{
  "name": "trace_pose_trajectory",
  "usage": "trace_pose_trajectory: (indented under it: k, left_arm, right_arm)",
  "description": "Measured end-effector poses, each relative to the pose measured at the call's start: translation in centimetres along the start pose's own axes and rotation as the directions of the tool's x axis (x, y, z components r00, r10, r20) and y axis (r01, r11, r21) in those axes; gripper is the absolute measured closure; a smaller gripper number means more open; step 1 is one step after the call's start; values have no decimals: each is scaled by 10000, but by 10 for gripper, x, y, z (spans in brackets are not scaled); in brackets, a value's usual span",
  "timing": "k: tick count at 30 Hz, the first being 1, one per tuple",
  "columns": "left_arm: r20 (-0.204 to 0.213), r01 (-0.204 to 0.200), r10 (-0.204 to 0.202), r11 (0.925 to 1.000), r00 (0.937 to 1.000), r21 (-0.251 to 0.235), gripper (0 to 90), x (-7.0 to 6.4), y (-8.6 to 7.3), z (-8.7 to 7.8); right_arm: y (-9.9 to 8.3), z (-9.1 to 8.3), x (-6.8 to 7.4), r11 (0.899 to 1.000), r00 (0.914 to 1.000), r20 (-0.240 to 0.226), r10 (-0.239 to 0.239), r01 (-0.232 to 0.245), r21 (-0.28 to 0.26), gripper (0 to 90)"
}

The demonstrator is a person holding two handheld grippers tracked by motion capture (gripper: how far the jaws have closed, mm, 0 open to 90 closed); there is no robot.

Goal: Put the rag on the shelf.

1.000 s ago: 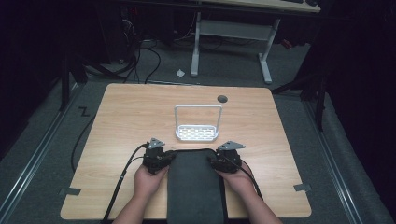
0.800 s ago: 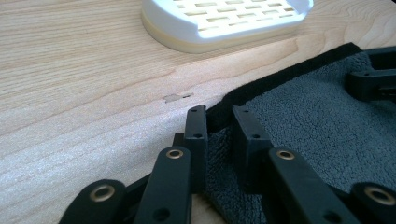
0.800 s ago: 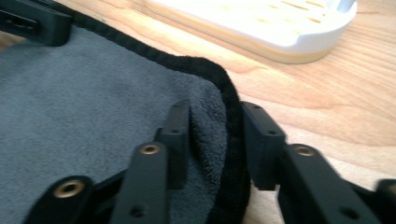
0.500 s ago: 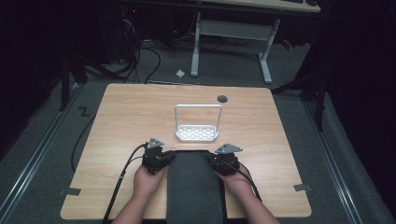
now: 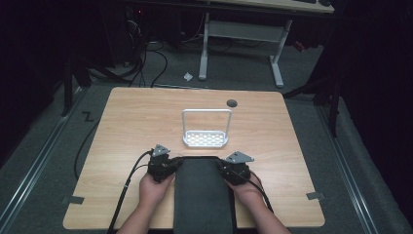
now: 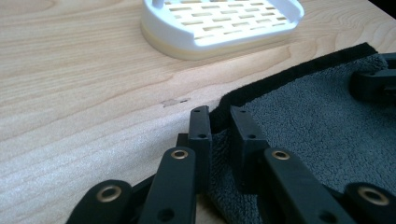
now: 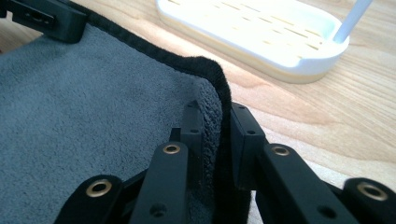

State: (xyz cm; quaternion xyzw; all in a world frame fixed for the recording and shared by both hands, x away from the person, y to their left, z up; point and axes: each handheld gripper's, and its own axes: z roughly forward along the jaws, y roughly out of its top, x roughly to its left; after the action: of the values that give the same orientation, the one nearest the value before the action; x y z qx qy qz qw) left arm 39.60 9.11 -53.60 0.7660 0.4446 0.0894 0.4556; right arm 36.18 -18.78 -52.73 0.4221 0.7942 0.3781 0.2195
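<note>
Since the earlier frame almost nothing is shifting: the right gripper (image 5: 229, 167) is sitting marginally nearer the tabletop's near edge, the left gripper (image 5: 167, 165) unchanged. Each gripper is pinching a far corner of the grey towel (image 5: 202, 195), which is lying flat at the middle of the near edge and hanging over it; the left gripper's jaws are closing on the black-hemmed left corner (image 6: 219, 122), the right gripper's on the raised right corner (image 7: 215, 100). Grasping appears complete; lifting, folding or moving the towel is judged still outstanding. The white slotted soap rack (image 5: 205, 139) is standing just beyond, near the tabletop's centre. The towel's near end is being cut off by the frame, and the forearms are covering its side edges.
</note>
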Motion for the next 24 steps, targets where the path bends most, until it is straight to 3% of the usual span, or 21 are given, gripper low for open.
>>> trace_pose_trajectory:
  k: [7,11,13,17,24]
  left_arm:
    - [11,-174,175,9983,9998,-554,815,-3,0,-7]
    - [177,22,-5,9953,9998,-972,817,-7,3,-15]
    - [98,-89,101,9932,9999,-1159,817,-11,6,-20]
    - [-83,-531,524,9880,9986,-1454,816,-17,12,-29]
    - [14,-461,470,9852,9989,-1651,816,-22,16,-38]
  right_arm:
    - [1,-6,4,9987,9994,24,-353,354,-370,785]
    - [4,-16,5,9965,9993,-100,-347,338,-763,786]
    - [5,-20,5,9955,9996,-224,-174,152,-931,786]
    - [8,-26,8,9918,9990,-269,-356,320,-1237,785]
    - [11,-32,9,9874,9989,-81,-454,436,-1520,786]
